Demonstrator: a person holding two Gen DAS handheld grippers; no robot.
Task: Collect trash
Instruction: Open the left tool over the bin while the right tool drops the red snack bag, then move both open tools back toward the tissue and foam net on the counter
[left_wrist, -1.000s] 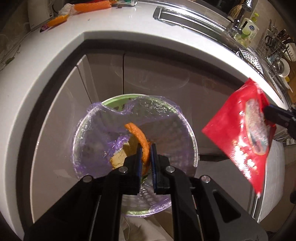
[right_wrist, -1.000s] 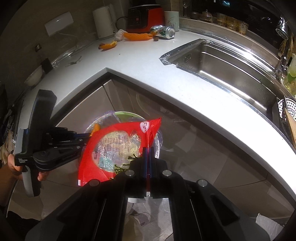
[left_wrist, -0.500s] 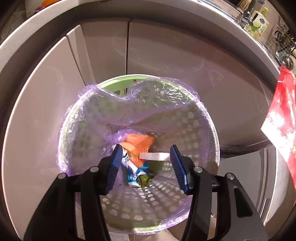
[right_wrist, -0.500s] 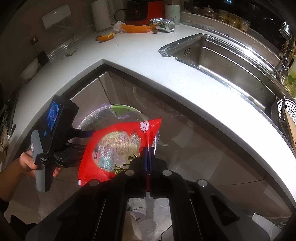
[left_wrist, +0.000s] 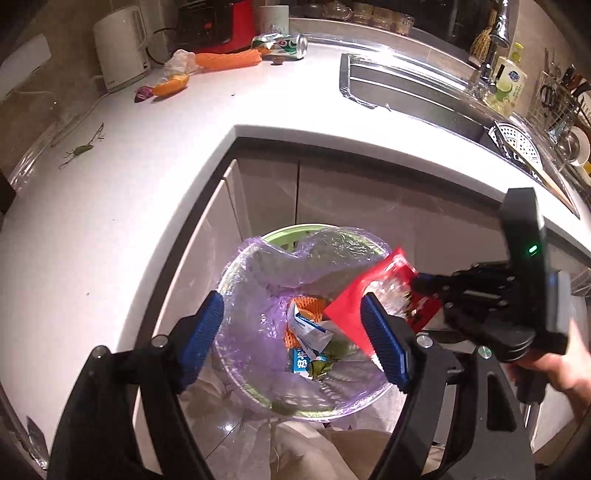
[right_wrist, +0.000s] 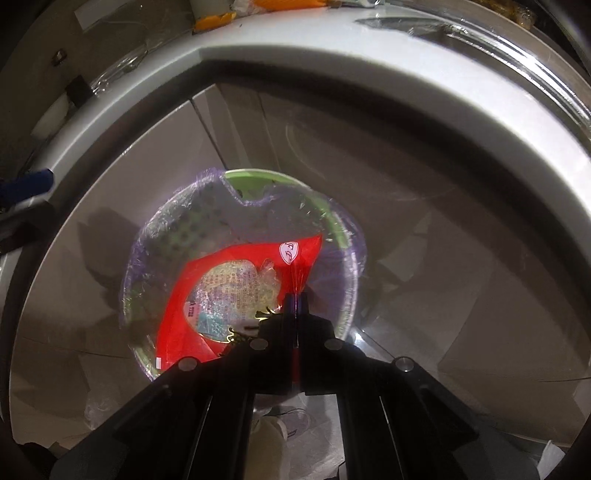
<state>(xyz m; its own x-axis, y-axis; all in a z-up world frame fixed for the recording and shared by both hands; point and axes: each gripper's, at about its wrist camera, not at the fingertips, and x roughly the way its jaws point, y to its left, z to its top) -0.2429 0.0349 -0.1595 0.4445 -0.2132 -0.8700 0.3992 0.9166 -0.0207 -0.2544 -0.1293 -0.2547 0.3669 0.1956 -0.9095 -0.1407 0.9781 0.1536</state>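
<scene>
The crinkly red plastic snack wrapper (right_wrist: 236, 291) hangs by one corner from the right gripper (right_wrist: 294, 295), whose jaws are pinched tight on it, directly over the mouth of the round green perforated bin with its purple plastic liner (left_wrist: 258, 280) — the drop-off step for this piece. What the next move seems to call for is simply opening those jaws while the wrapper is inside the rim, so it lands on the orange netting (left_wrist: 308, 308) and blue-and-white packet (left_wrist: 308, 332) in the bin. The left gripper (left_wrist: 291, 332) stands above the bin; its jaws have just been opening and are wide, nothing between them. More litter — an orange peel (left_wrist: 171, 84) and a crushed green can (left_wrist: 284, 41) — waits on the white countertop (left_wrist: 110, 206).
</scene>
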